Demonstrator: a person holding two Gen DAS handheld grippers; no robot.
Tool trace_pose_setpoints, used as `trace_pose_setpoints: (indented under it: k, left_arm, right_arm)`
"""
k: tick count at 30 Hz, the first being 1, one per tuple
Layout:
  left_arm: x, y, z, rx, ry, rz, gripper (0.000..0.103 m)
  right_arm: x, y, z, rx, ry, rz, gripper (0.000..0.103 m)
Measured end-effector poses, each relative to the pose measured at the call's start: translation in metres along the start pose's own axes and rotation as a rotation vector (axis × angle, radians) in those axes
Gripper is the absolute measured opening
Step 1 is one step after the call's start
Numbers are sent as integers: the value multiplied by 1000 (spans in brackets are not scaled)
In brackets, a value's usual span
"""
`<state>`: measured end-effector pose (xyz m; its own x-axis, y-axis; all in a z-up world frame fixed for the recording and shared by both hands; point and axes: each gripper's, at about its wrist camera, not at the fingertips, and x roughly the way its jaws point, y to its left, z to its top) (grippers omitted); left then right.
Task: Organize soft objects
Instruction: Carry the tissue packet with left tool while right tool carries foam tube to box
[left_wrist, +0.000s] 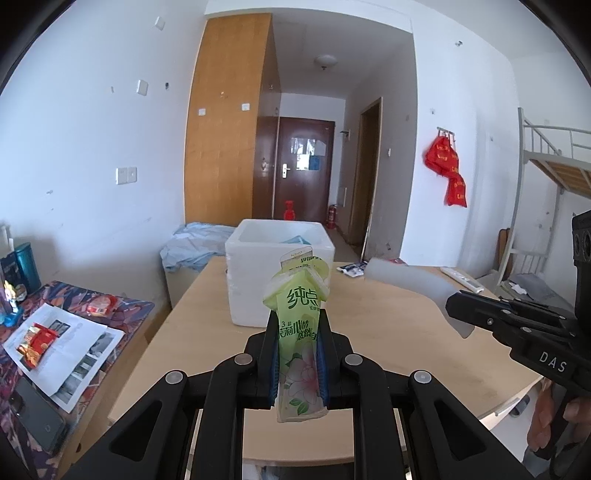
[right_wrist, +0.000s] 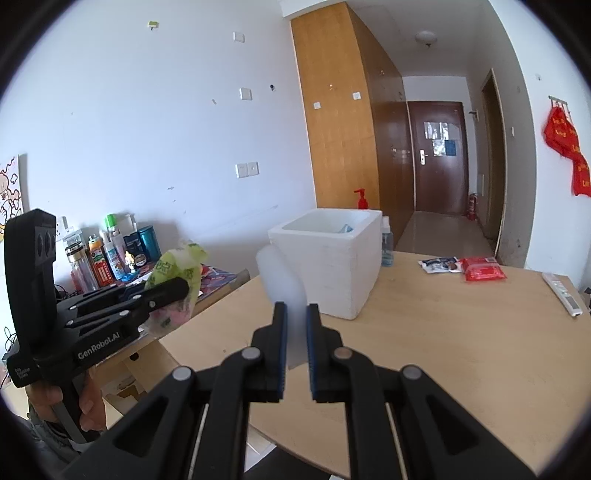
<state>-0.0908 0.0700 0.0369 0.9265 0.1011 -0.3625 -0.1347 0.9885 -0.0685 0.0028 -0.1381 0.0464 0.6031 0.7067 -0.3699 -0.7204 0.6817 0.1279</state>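
The left gripper (left_wrist: 297, 354) is closed on a green tissue pack (left_wrist: 299, 321), which stands upright between its blue pads above the wooden table (left_wrist: 424, 369). The right gripper (right_wrist: 295, 332) pinches a pale, blurred soft sheet (right_wrist: 282, 280) that I cannot identify. Behind them, a white foam box (right_wrist: 332, 262) sits on the table, something blue inside. Further right lie a red packet (right_wrist: 482, 268) and a white remote (right_wrist: 563, 293).

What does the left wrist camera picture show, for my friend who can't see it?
The left gripper is clamped on a green tissue pack, held above a wooden table. A white foam box sits just beyond. At right, the right gripper holds a pale, blurry soft thing.
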Motion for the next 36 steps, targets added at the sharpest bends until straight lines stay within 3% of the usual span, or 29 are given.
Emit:
trace_pose_setpoints:
  k: [16, 36]
  left_arm:
    - [49, 20, 32, -19, 28, 23, 17]
    - [126, 26, 75, -15, 63, 25, 17]
  right_arm:
    - [46, -10, 31, 5, 31, 34, 12]
    - [104, -39, 75, 26, 69, 15, 12]
